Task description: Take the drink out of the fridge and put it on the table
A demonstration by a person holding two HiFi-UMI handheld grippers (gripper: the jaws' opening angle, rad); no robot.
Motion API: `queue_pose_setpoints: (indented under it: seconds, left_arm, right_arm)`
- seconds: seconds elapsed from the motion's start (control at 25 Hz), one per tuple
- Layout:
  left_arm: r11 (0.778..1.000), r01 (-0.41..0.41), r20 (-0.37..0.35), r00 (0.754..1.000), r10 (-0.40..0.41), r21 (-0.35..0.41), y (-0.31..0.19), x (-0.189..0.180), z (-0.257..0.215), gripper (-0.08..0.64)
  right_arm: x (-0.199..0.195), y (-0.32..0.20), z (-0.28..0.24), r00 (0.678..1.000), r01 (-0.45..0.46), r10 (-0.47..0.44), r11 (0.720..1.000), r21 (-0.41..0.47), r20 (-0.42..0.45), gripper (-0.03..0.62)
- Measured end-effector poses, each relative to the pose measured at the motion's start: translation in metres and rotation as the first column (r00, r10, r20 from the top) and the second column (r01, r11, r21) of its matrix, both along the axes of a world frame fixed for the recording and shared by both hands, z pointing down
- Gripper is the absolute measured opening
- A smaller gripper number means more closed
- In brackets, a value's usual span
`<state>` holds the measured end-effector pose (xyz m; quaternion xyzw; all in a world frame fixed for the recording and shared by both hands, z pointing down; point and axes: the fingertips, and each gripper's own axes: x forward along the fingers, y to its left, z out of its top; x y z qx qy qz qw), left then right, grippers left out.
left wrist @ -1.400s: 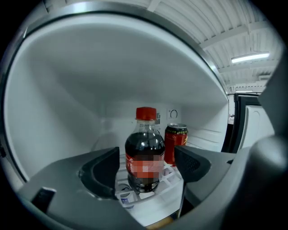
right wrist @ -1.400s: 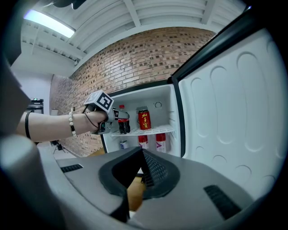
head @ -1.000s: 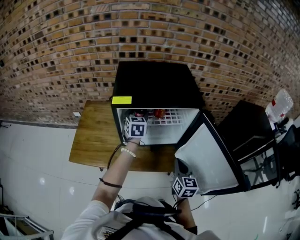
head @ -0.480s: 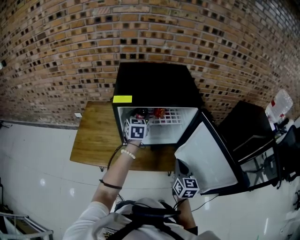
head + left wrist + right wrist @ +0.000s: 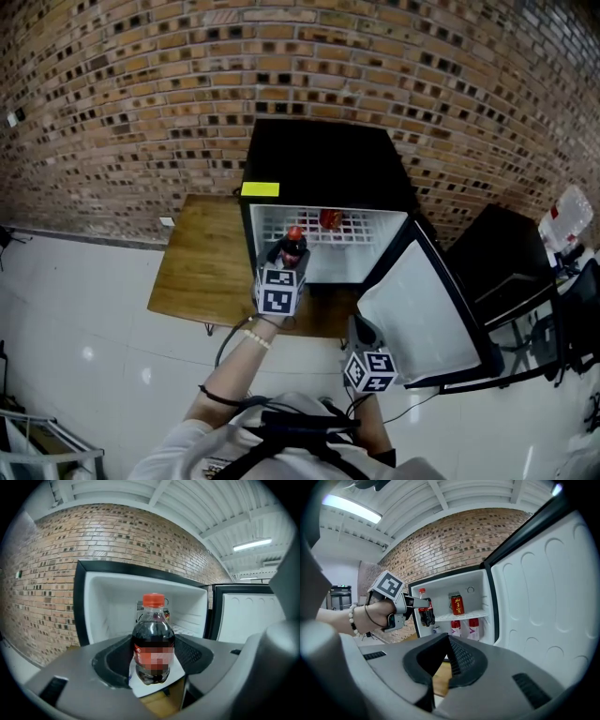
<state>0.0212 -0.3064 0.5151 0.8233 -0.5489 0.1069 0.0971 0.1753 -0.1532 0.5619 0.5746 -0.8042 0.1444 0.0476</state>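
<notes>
A wooden table (image 5: 199, 262) carries the black mini fridge (image 5: 323, 159). Just outside its open mouth, the left gripper (image 5: 287, 262) clamps a clear plastic cola bottle (image 5: 152, 644), red-capped and upright between dark pads. From above, the gripper's cube hides the bottle's lower half. A red can (image 5: 457, 604) stands on the wire shelf. The right gripper (image 5: 446, 640), tips together and empty, hangs near the smooth white door liner (image 5: 417, 314).

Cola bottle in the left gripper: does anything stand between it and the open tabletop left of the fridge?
Nothing visible does. The cola bottle, clamped in the left gripper, is at the mouth of the fridge, and the wooden table to its left looks bare in the head view. The open door hangs on the opposite side.
</notes>
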Motion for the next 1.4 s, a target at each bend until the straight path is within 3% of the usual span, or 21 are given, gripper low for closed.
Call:
queue_pose_setpoints:
  seconds: [0.4,0.84,1.4]
  left_arm:
    - [0.996,0.076,0.01,0.997,-0.076,-0.04,0.054,-0.072,0.066,0.278]
    - [0.972,0.21,0.017,0.978,-0.21,-0.108,0.037,-0.178,0.17,0.278]
    - [0.973,0.17,0.044,0.985,-0.166,-0.155,-0.008,-0.194,0.225,0.278]
  right_arm:
    - [-0.053,-0.008,0.006,0.994,0.112,-0.112,0.994,-0.013,-0.013,0.006]
    - [-0.084,-0.023,0.008,0.99,0.139,-0.139,0.99,-0.024,-0.038,0.006]
    - [-0.081,-0.031,0.014,0.992,0.093,-0.097,0.994,-0.053,-0.079,0.006]
